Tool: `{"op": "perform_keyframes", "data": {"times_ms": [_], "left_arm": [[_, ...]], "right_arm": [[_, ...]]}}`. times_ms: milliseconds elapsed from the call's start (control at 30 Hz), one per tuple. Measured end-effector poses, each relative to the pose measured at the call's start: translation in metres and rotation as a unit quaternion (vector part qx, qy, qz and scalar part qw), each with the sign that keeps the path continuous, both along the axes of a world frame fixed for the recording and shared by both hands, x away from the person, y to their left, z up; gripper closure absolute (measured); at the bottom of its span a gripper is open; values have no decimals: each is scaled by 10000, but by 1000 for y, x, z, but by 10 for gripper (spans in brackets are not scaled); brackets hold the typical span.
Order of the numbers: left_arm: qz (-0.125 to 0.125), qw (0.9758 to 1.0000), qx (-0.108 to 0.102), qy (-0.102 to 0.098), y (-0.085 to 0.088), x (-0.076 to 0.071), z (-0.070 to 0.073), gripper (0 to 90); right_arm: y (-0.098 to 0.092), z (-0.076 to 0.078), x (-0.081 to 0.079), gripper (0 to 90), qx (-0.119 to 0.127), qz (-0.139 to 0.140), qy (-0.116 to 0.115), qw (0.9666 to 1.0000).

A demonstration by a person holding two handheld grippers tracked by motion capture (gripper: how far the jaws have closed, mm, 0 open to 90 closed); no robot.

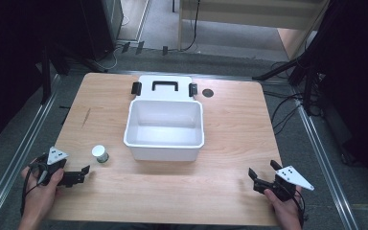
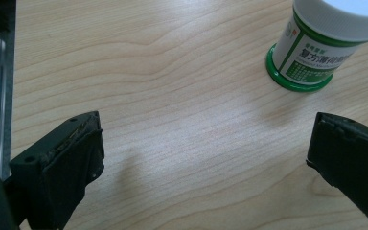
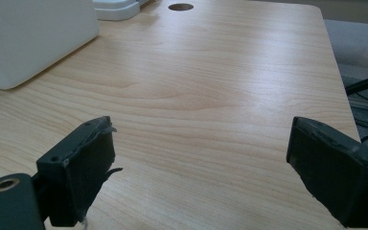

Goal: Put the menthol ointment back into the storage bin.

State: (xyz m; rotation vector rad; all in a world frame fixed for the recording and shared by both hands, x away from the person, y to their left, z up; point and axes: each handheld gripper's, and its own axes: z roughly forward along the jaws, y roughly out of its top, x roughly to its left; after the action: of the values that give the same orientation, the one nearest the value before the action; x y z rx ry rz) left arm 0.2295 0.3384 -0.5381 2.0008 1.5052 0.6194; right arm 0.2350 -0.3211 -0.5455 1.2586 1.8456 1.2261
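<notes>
Both claws wide open, empty, low over tabletop (image 1: 230,163). Left claw (image 1: 83,173) nr small jar (image 1: 100,154); best straddle it squarely w/ jaws below cap before closing.

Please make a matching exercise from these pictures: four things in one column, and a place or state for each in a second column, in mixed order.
Things:
1. white box
2. lid
3. small jar
4. left gripper

Places or states:
A. flat behind the box, black handle up
B. open and holding nothing, near the jar
C. open, nothing inside
D. upright, left of the box

Pairs: 1-C, 2-A, 3-D, 4-B
</notes>
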Motion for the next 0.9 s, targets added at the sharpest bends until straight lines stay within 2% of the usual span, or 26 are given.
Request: {"op": "perform_keyframes", "data": {"times_ms": [33,67,100,133,167,200,233,267,300,367,400,433,467,500,567,600,633,667,700,800,833,867,900], "left_arm": [[-79,9998,6,206,-1,4,7,0],[-79,9998,6,206,-1,4,7,0],[-127,9990,165,394,-3,8,14,0],[-127,9990,165,394,-3,8,14,0],[-169,9980,241,568,-5,12,22,0],[-169,9980,241,568,-5,12,22,0],[-206,9965,360,722,-8,16,28,0],[-206,9965,360,722,-8,16,28,0],[-283,9943,474,915,-11,19,34,0],[-364,9909,617,1138,-15,23,39,0],[-364,9909,617,1138,-15,23,39,0],[-436,9857,772,1433,-20,27,42,0],[-436,9857,772,1433,-20,27,42,0],[-562,9794,946,1695,-26,31,44,0],[-668,9734,1059,1919,-32,35,45,0],[-668,9734,1059,1919,-32,35,45,0],[-677,9697,1079,2084,-37,40,47,0],[-677,9697,1079,2084,-37,40,47,0],[-706,9662,1150,2197,-42,46,48,4],[-648,9639,1223,2275,-48,53,50,74],[-739,9610,1278,2339,-49,56,52,75],[-795,9594,1289,2379,-51,58,52,78],[-822,9590,1316,2371,-53,60,53,119]], "right_arm": [[0,0,0,96,8,4,0,10000],[0,0,0,96,8,4,0,10000],[0,0,0,96,-1,2,-3,10000],[0,0,0,96,0,3,-4,10000],[0,0,0,96,4,0,0,10000],[0,0,0,96,4,0,0,10000],[0,0,0,96,4,9,-4,10000],[0,0,0,96,12,14,-6,10000],[0,0,0,96,15,18,-5,10000],[0,0,0,96,23,17,-6,10000],[0,0,0,96,23,17,-6,10000],[0,0,0,96,20,19,-12,10000],[0,0,0,96,20,19,-12,10000],[0,0,0,96,21,22,-10,10000],[0,0,0,96,23,21,-8,10000],[0,0,0,96,23,21,-8,10000],[0,0,0,96,24,21,-7,10000],[0,0,0,96,23,21,-8,10000],[0,0,0,96,17,21,-8,10000],[0,0,0,96,24,23,-12,10000],[0,0,0,96,26,23,-12,10000],[0,0,0,96,29,23,-11,10000],[0,0,0,96,31,25,-11,10000]]}}
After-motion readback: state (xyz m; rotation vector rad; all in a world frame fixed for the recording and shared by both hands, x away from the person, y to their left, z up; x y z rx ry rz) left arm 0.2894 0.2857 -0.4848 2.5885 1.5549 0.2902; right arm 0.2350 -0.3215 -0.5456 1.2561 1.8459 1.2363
